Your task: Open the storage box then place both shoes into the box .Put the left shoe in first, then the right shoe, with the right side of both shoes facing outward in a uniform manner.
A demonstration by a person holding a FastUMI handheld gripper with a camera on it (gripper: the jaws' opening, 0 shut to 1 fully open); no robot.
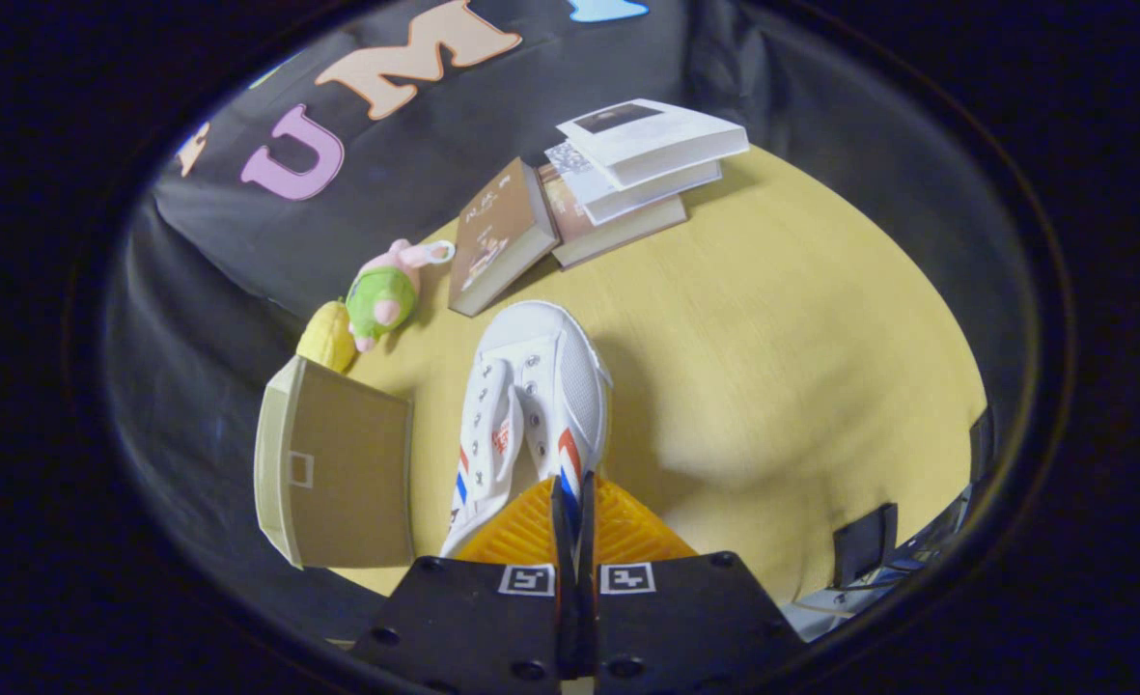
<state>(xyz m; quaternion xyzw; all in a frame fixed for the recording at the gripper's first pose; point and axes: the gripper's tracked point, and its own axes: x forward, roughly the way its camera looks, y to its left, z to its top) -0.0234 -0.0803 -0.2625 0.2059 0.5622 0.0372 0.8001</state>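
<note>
A white sneaker with red and blue side stripes points away from me, toe toward the books. My gripper is shut on the sneaker's side wall near the heel opening, and the thin wall is pinched between both fingers. The shoe seems to hang above the yellow table, where a shadow lies to its right. The tan storage box stands just left of the shoe with a broad flat face toward me. Its inside is hidden.
A stack of books and a brown book lie beyond the shoe's toe. A green and pink plush toy and a yellow toy sit behind the box. Black cloth walls ring the table.
</note>
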